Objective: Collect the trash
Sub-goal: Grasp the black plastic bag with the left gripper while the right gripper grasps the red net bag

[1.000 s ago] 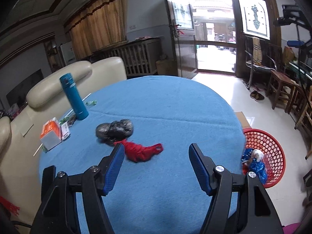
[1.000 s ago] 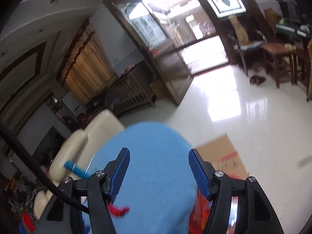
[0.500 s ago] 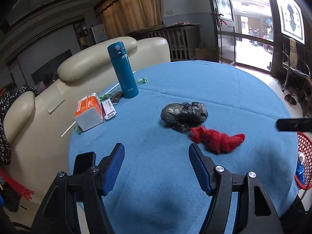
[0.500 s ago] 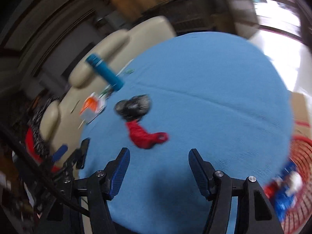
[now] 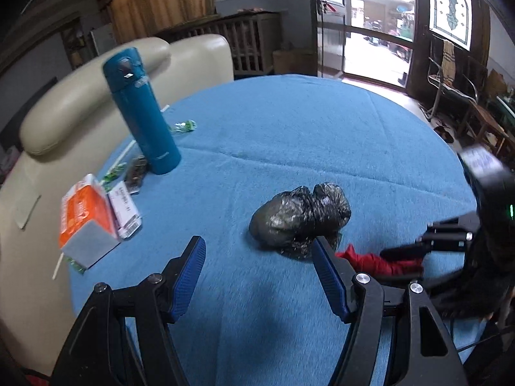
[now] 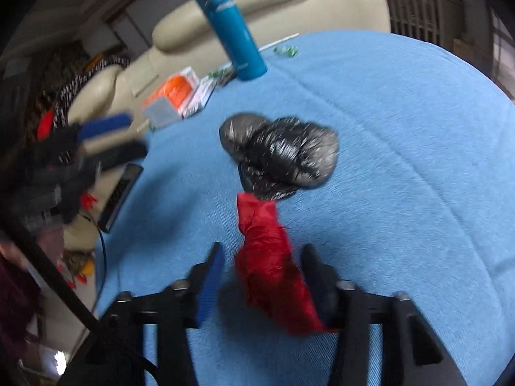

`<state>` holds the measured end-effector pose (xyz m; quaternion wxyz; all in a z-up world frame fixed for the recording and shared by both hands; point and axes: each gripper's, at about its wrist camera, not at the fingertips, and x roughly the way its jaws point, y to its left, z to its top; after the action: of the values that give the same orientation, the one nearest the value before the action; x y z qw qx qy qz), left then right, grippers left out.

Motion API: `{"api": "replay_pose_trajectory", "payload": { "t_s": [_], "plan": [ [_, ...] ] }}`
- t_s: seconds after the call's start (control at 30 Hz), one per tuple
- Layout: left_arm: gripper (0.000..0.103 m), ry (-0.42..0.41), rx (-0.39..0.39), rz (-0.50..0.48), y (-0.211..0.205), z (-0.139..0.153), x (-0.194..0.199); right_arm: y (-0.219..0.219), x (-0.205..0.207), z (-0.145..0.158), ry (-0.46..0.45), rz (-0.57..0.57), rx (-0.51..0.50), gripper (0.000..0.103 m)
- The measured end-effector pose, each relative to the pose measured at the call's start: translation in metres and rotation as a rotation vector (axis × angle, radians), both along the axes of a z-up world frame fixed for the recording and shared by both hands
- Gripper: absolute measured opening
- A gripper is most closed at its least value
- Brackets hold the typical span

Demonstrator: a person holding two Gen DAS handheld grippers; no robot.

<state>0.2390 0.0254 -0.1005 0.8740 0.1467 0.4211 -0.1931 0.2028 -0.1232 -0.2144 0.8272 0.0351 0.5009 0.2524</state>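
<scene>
Right tool part-open astride red wrapper, grip unclear; left tool wide open, nothing held, near black bag

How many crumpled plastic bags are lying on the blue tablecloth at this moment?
2. The black bag lies near the table's middle; the red bag lies touching it, between the open fingers of the right tool. Smaller wrappers near the teal bottle are not counted.

A cream leather sofa sits just behind the round desk with its blue cloth. Tan curtains hang on the far wall above a slatted wooden cabinet. Daylight pours through the glass doors, and wooden chairs stand on the right.
</scene>
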Motion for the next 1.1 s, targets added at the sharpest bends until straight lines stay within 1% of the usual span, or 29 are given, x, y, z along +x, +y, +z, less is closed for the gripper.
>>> {"api": "replay_pose_trajectory", "payload": {
  "t_s": [0.13, 0.2, 0.4, 0.5, 0.6, 0.63, 0.67, 0.7, 0.73, 0.77, 0.8, 0.87, 0.9, 0.97, 1.0, 1.07, 1.1],
  "plan": [
    [0.069, 0.032, 0.014, -0.046, -0.022, -0.007, 0.024, -0.007, -0.012, 0.000, -0.019, -0.018, 0.004, 0.034],
    [0.069, 0.054, 0.008, -0.074, -0.034, -0.013, 0.034, -0.019, -0.023, 0.002, -0.015, -0.043, 0.029, 0.033],
    [0.069, 0.121, 0.043, -0.178, -0.069, -0.041, 0.055, -0.079, -0.073, 0.017, -0.004, -0.166, 0.105, 0.033],
    [0.069, 0.182, 0.051, -0.220, -0.075, -0.059, 0.062, -0.117, -0.102, 0.023, 0.005, -0.260, 0.159, 0.033],
    [0.069, 0.166, 0.035, -0.221, -0.073, -0.063, 0.061, -0.151, -0.130, 0.029, -0.004, -0.369, 0.211, 0.033],
    [0.069, 0.162, 0.025, -0.217, -0.071, -0.063, 0.060, -0.164, -0.140, 0.035, -0.029, -0.414, 0.229, 0.033],
    [0.069, 0.158, 0.017, -0.214, -0.070, -0.063, 0.058, -0.182, -0.150, 0.042, -0.064, -0.469, 0.268, 0.033],
    [0.069, 0.148, 0.019, -0.210, -0.070, -0.063, 0.055, -0.200, -0.160, 0.050, -0.094, -0.524, 0.309, 0.033],
    [0.068, 0.136, 0.037, -0.204, -0.071, -0.064, 0.052, -0.215, -0.167, 0.057, -0.121, -0.575, 0.327, 0.033],
    [0.063, 0.123, 0.058, -0.200, -0.071, -0.065, 0.049, -0.228, -0.173, 0.066, -0.149, -0.618, 0.326, 0.033],
    [0.061, 0.101, 0.077, -0.204, -0.074, -0.066, 0.044, -0.237, -0.178, 0.074, -0.179, -0.647, 0.320, 0.033],
    [0.053, 0.064, 0.097, -0.206, -0.077, -0.066, 0.034, -0.244, -0.182, 0.083, -0.204, -0.662, 0.329, 0.033],
    [0.051, 0.048, 0.107, -0.195, -0.078, -0.067, 0.030, -0.242, -0.183, 0.085, -0.204, -0.660, 0.337, 0.033],
    [0.044, 0.031, 0.106, -0.174, -0.080, -0.067, 0.024, -0.230, -0.180, 0.085, -0.198, -0.637, 0.340, 0.033],
    [0.041, 0.026, 0.097, -0.156, -0.080, -0.065, 0.021, -0.225, -0.180, 0.084, -0.187, -0.617, 0.337, 0.033],
    [0.033, 0.017, 0.087, -0.129, -0.078, -0.062, 0.011, -0.208, -0.176, 0.080, -0.166, -0.576, 0.327, 0.033],
    [0.031, 0.002, 0.090, -0.111, -0.077, -0.059, 0.004, -0.199, -0.174, 0.077, -0.156, -0.554, 0.323, 0.033]
  ]
}}
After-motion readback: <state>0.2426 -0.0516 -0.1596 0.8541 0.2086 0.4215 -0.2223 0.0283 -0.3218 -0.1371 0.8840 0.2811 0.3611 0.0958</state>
